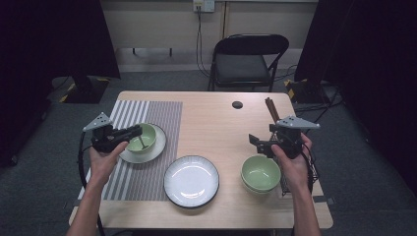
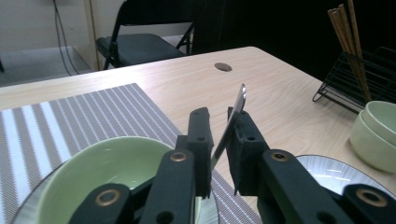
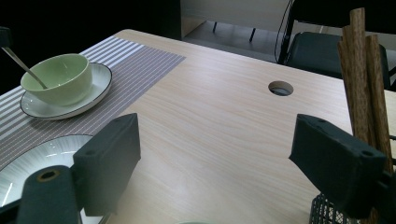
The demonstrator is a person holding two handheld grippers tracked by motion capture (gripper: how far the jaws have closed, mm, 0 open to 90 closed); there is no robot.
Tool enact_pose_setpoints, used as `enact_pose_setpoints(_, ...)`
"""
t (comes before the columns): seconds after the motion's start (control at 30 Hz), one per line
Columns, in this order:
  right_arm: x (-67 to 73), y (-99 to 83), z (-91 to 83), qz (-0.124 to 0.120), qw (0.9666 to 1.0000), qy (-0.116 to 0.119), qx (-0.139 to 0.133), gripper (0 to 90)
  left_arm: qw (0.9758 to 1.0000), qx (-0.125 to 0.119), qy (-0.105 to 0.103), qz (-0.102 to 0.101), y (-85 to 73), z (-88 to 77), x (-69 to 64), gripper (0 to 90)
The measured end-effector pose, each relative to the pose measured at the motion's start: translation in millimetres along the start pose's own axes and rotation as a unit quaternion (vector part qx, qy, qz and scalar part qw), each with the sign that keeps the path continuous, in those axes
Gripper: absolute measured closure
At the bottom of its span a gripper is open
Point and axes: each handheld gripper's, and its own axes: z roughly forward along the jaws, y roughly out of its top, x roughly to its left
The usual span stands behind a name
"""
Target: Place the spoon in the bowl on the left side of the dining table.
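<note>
A green bowl (image 1: 145, 138) sits on a small white plate (image 1: 150, 154) on the striped placemat (image 1: 152, 110) at the left. A metal spoon (image 1: 141, 143) leans in the bowl. My left gripper (image 1: 138, 131) is level at the bowl's left rim. In the left gripper view the spoon handle (image 2: 236, 111) stands between the jaws of the left gripper (image 2: 219, 133), resting against one jaw with a gap at the other, above the bowl (image 2: 105, 170). My right gripper (image 1: 255, 140) hangs open with nothing between its jaws (image 3: 215, 158), above two stacked green bowls (image 1: 260, 173).
A large white plate (image 1: 191, 181) lies at the front middle. A black wire rack (image 2: 355, 86) with brown chopsticks (image 1: 271, 109) stands at the table's right edge. A round hole (image 1: 237, 104) is in the tabletop, and a black folding chair (image 1: 248, 59) stands behind the table.
</note>
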Motion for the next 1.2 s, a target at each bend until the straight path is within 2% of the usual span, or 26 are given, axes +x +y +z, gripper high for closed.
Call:
enact_pose_setpoints(0.2,0.3,-0.1,0.7,0.001,1.0000,0.001,0.002,15.4,0.9999,-0.009,0.009,0.006,-0.2,-11.6,6.6,81.5)
enact_pose_setpoints(0.4,-0.4,0.4,0.0,0.002,1.0000,0.001,0.001,15.4,0.9998,-0.012,0.018,0.001,-2.2,-19.5,15.2,83.2)
enact_pose_setpoints(0.5,-0.7,0.1,0.2,0.001,1.0000,0.001,0.002,15.4,0.9997,-0.015,0.018,-0.008,-3.7,-21.9,18.1,83.2)
enact_pose_setpoints(0.63,0.1,0.1,1.5,0.002,1.0000,0.000,0.006,15.4,0.9997,-0.017,0.020,-0.002,-6.7,-23.5,19.7,87.2)
enact_pose_setpoints(0.67,0.5,0.2,1.8,0.000,1.0000,0.001,0.006,15.4,0.9995,-0.016,0.027,0.000,-6.7,-24.2,20.7,86.7)
enact_pose_setpoints(0.77,1.4,0.5,1.5,0.000,1.0000,0.002,0.007,15.4,0.9994,-0.018,0.026,-0.013,-7.1,-26.1,24.4,85.7)
enact_pose_setpoints(0.87,1.1,0.8,0.8,0.000,1.0000,0.002,0.005,15.4,0.9994,-0.018,0.026,-0.010,-7.5,-28.2,27.1,83.6)
enact_pose_setpoints(0.9,0.7,0.9,0.9,0.001,1.0000,0.002,0.005,15.4,0.9993,-0.020,0.028,-0.016,-7.8,-28.5,27.0,82.5)
enact_pose_setpoints(0.97,0.6,0.8,0.9,0.001,1.0000,0.001,0.005,15.4,0.9991,-0.021,0.033,-0.014,-8.1,-29.7,28.5,81.5)
enact_pose_setpoints(1.0,0.7,0.7,0.9,0.001,1.0000,0.002,0.005,15.4,0.9988,-0.021,0.041,-0.017,-7.8,-30.2,27.8,80.3)
enact_pose_setpoints(1.07,0.9,0.8,1.0,0.000,1.0000,0.002,0.005,15.4,0.9987,-0.027,0.040,-0.017,-6.8,-30.8,26.7,78.7)
enact_pose_setpoints(1.13,0.9,0.9,1.0,0.000,1.0000,0.002,0.005,15.4,0.9985,-0.021,0.050,-0.010,-4.5,-31.2,24.9,76.9)
enact_pose_setpoints(1.2,0.7,0.9,0.9,0.000,1.0000,0.002,0.004,15.4,0.9985,-0.025,0.048,-0.011,-2.6,-32.1,24.1,76.1)
